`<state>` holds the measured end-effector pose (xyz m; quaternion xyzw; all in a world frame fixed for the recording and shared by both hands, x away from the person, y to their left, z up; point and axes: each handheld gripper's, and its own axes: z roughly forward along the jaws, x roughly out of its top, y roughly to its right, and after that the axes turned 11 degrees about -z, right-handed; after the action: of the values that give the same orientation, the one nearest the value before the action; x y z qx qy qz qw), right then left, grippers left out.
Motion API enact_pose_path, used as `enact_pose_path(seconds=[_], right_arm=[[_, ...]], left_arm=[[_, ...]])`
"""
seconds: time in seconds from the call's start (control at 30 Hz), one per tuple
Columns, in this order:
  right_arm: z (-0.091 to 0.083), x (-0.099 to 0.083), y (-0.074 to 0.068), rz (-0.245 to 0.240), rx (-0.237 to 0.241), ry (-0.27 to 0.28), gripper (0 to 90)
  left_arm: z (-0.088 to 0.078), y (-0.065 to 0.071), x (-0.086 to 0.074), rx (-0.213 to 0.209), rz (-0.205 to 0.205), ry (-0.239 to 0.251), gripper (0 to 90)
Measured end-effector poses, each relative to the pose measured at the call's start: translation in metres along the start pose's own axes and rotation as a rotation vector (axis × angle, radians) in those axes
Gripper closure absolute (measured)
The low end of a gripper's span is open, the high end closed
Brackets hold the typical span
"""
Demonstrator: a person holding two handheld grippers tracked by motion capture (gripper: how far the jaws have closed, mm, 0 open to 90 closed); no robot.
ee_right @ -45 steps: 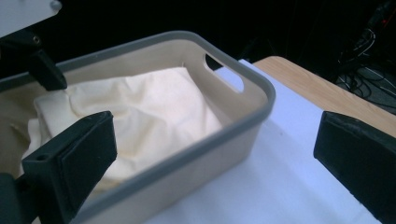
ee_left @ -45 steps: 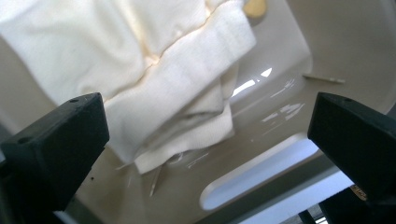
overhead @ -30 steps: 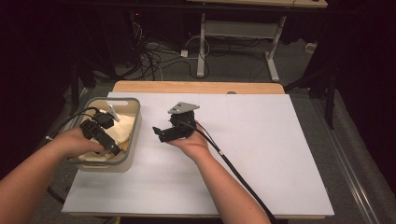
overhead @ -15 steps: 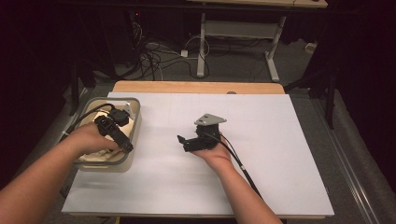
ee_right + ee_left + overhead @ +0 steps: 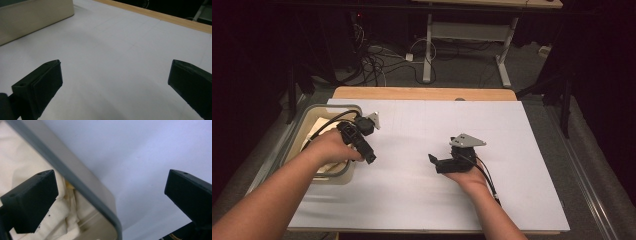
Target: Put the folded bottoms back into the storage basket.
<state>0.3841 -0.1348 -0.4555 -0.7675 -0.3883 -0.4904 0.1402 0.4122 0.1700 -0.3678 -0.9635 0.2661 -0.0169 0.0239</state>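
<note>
Over the near right corner of the beige rectangular plastic bin holding crumpled cream cloth, the empty left gripper gapes wide; best dip inward past the rim, while the right gripper waits spread above the white tabletop.

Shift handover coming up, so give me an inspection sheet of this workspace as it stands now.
Surface: white sheet over a wooden table; its middle is bare.
Job's things: beige bin at the table's left edge, with cream cloth crumpled inside.
Clutter: nothing seen on the sheet.
Grippers: left gripper open, held over the bin's near right corner; right gripper open, over bare sheet, holding nothing.
Cables: one black cable trails from the right gripper along the forearm; a tangle of cords lies on the floor beyond the table.
Surroundings: dark room, grey floor, a white desk frame behind.
</note>
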Motion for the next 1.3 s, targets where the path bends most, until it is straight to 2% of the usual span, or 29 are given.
enact_pose_path(seconds=[0.1,0.3,0.47,0.57,0.7,0.87,1.0,1.3], right_arm=[[-0.011,-0.009,0.004,0.005,-0.012,0.002,0.7],[-0.031,-0.025,0.009,0.005,-0.044,0.007,0.7],[-0.047,-0.037,0.010,0.010,-0.059,0.019,0.7],[-0.056,-0.045,0.009,-0.002,-0.077,0.011,0.7],[-0.068,-0.056,0.008,0.005,-0.094,-0.003,0.7],[-0.083,-0.067,0.006,0.004,-0.127,-0.002,0.7],[-0.092,-0.077,0.005,0.026,-0.134,0.021,0.7],[-0.102,-0.084,0.005,0.031,-0.134,0.030,0.7]], left_arm=[[0.000,0.009,0.007,-0.001,0.017,0.003,0.0],[0.004,0.025,0.019,-0.028,0.042,0.011,0.0],[0.018,0.036,0.026,-0.033,0.065,-0.002,0.0],[0.027,0.040,0.029,-0.034,0.077,-0.007,0.0],[0.039,0.044,0.034,-0.047,0.088,-0.004,0.0],[0.055,0.051,0.036,-0.050,0.116,-0.009,0.0],[0.067,0.056,0.036,-0.057,0.136,-0.022,0.0],[0.084,0.066,0.031,-0.086,0.169,0.017,0.0]])
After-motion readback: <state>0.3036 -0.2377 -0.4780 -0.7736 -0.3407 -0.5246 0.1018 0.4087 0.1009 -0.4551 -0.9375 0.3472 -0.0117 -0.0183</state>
